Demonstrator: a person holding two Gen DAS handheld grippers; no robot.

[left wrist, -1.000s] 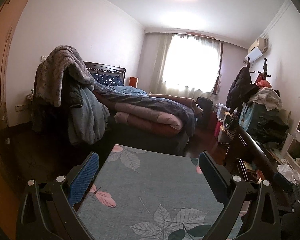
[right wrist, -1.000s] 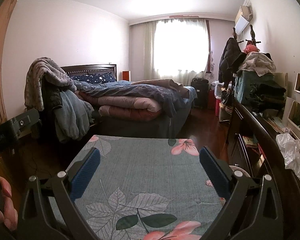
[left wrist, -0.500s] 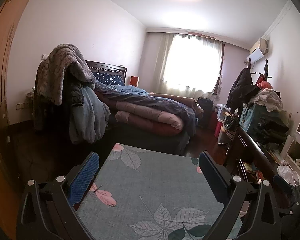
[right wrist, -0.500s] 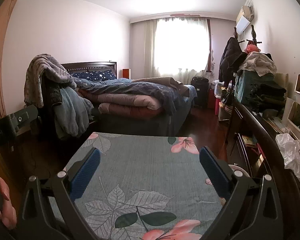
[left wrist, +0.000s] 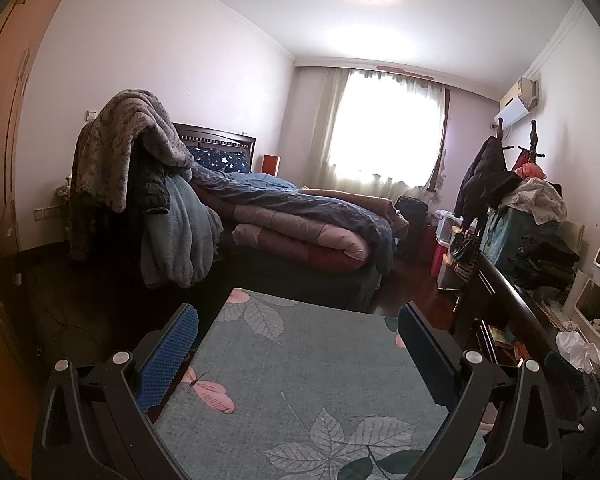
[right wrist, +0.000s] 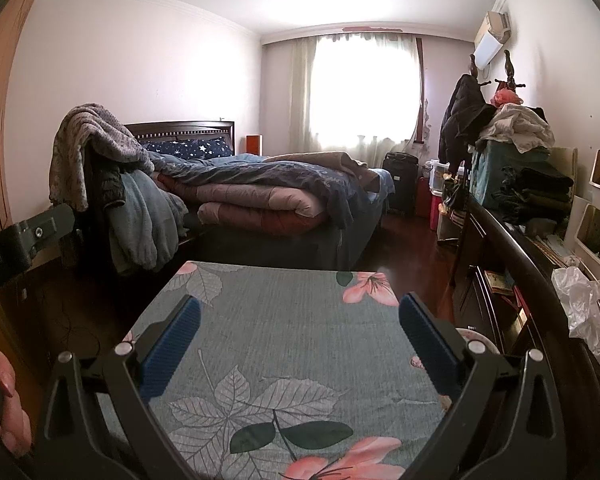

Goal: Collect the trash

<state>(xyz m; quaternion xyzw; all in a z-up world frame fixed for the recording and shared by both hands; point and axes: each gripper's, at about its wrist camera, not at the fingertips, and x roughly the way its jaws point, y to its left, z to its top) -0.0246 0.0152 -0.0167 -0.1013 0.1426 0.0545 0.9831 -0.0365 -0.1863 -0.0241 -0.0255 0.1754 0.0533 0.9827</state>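
While both claws hover above the grey-green floral-print cloth-covered table, neither has hold of anything: the left claw and the right claw each stand with blue-padded jaws spread wide and nothing between them. No trash lies on the table. The only likely trash visible is a crumpled clear plastic bag on the dark wooden sideboard right of the table; its long axis cannot be told. By my judgement the right claw is nearer. Beyond the bag, white open-fronted storage boxes hold indistinct items. Beyond the table stands an unmade bed with folded quilts.
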